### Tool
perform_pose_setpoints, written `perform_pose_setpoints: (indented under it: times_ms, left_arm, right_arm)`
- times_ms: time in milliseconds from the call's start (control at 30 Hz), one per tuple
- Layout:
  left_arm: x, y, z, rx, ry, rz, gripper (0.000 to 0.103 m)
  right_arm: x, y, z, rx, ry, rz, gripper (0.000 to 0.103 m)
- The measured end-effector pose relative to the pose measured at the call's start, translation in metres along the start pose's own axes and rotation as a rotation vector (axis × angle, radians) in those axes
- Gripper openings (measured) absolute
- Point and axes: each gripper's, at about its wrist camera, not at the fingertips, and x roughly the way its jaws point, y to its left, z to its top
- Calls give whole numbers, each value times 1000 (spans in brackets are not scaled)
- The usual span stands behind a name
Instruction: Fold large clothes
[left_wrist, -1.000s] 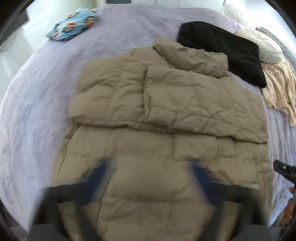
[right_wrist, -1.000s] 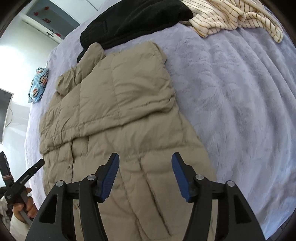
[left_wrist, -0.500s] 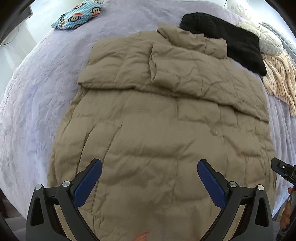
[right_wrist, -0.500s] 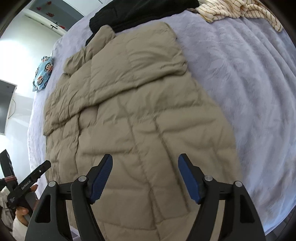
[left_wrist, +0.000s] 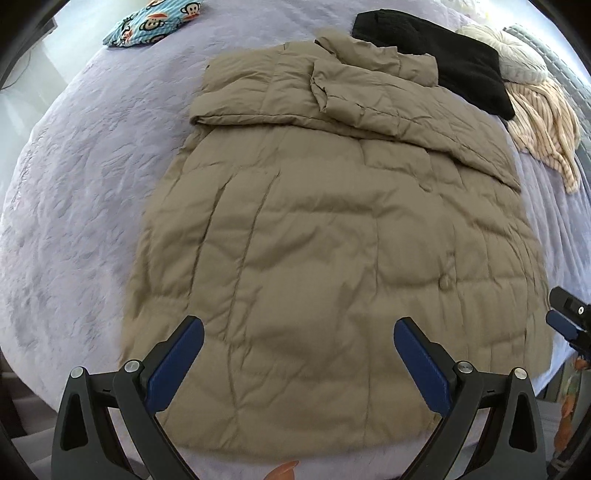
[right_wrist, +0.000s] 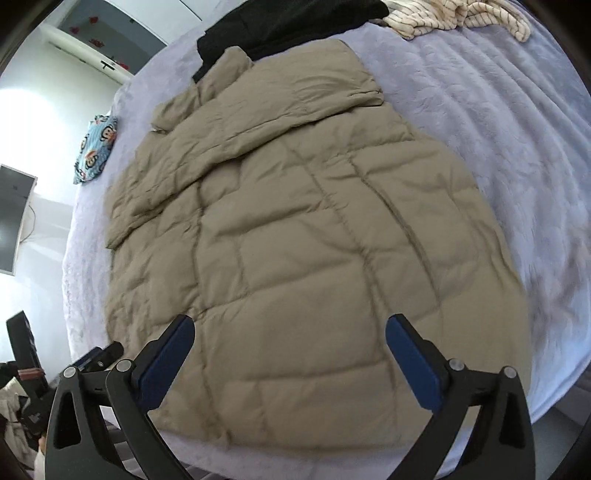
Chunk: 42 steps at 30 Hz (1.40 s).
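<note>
A long tan quilted puffer coat (left_wrist: 325, 229) (right_wrist: 295, 236) lies flat on the lavender bed cover (left_wrist: 81, 177), both sleeves folded across its chest. My left gripper (left_wrist: 297, 363) hangs open above the coat's hem, left of middle, with nothing between its blue pads. My right gripper (right_wrist: 288, 356) hovers over the hem's right part; its jaws are still opening and hold nothing. One fingertip (left_wrist: 563, 321) of the right gripper shows at the right edge of the left wrist view.
A black knit garment (left_wrist: 436, 55) and a cream striped garment (left_wrist: 543, 122) lie beyond the collar at the right. A blue monkey-print cloth (left_wrist: 151, 24) sits at the far left. The bed's near edge (right_wrist: 554, 398) runs just behind the hem.
Both grippers have drawn back from the coat's middle toward its hem, so more of the lower coat shows. The right jaws have spread much wider. The coat itself lies unmoved.
</note>
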Motion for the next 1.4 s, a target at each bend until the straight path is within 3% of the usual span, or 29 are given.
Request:
perform_pose_setpoints:
  times_ms: [267, 400, 567, 767, 1067, 1267, 1400]
  left_arm:
    - [-12, 34, -27, -12, 9, 26, 103]
    - [-18, 57, -48, -61, 35, -43, 103]
    - [-23, 83, -75, -209, 55, -143, 103]
    - [-11, 93, -101, -363, 86, -186, 103]
    - [11, 101, -126, -491, 110, -324, 103]
    - [46, 110, -135, -610, 151, -424, 103]
    - [54, 108, -126, -608, 148, -435, 103]
  right_arm:
    - [-28, -1, -37, 93, 0, 23, 103]
    - [-33, -13, -47, 144, 59, 41, 103]
    - [-36, -32, -48, 207, 98, 52, 103]
    - [-39, -71, -49, 288, 134, 91, 103]
    - [-3, -150, -73, 596, 206, 211, 103]
    - [8, -158, -83, 645, 215, 249, 103]
    - [16, -154, -80, 657, 206, 288, 103]
